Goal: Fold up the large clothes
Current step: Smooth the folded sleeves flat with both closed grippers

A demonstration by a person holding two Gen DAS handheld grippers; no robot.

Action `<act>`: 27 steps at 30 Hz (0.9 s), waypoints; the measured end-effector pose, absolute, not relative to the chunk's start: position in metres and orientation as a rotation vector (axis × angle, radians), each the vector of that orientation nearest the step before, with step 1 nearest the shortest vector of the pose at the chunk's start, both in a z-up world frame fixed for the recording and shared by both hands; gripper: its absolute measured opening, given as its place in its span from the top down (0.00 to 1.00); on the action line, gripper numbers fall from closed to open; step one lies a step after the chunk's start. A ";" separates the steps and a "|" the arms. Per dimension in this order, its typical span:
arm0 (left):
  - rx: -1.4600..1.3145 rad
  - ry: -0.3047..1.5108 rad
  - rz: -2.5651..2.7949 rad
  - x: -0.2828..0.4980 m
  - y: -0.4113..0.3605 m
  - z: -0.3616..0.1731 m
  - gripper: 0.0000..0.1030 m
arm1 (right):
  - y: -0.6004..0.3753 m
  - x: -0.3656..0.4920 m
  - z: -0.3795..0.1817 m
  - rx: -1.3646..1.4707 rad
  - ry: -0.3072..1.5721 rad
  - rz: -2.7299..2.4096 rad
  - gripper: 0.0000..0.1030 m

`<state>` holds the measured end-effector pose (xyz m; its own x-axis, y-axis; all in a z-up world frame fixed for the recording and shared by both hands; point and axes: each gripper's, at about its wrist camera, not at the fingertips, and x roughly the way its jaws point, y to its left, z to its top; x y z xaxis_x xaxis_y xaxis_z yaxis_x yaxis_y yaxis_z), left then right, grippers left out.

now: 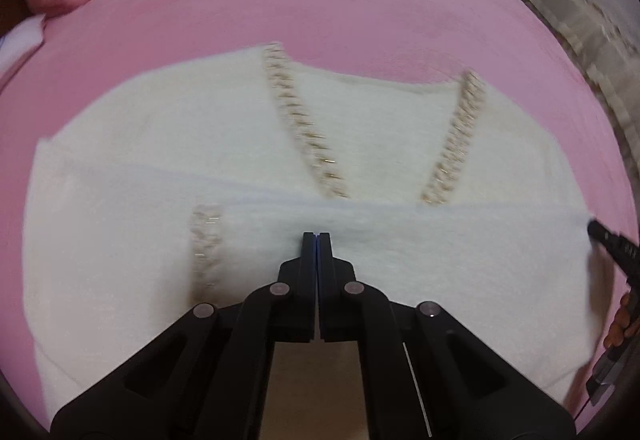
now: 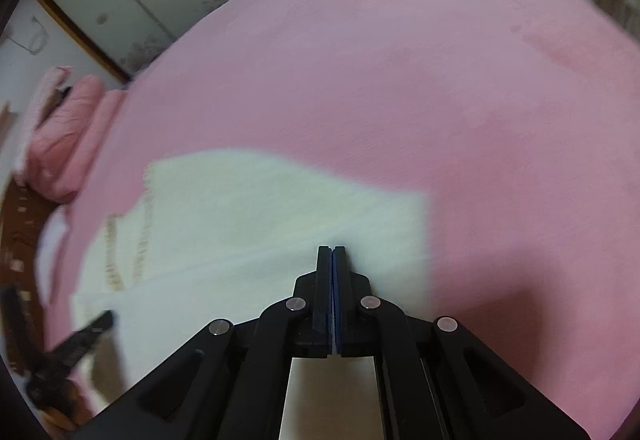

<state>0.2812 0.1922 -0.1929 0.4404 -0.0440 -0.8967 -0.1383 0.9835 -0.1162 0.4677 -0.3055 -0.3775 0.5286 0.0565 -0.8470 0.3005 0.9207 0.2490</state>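
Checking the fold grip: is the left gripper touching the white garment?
Touching. In the left wrist view the left gripper is shut on the folded edge of the white garment, its tips pressed into the fabric with no gap showing.

No readable text in either view

Neither wrist view carries a legible word, label, brand, number or sign: the white cardigan point(image 1: 280, 176) and the pink bed cover point(image 1: 360, 12) around it bear no print, and small pale marks on the right hand-held gripper point(image 1: 592, 230) are too blurred to read.
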 end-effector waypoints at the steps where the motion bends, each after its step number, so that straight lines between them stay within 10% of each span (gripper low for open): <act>1: -0.208 1.117 0.065 0.280 0.200 -0.194 0.99 | -0.312 0.468 -0.379 0.409 1.010 -0.152 1.00; 27: -0.104 1.271 0.157 0.104 0.164 -0.198 0.99 | -0.253 0.264 -0.353 0.440 1.278 -0.111 1.00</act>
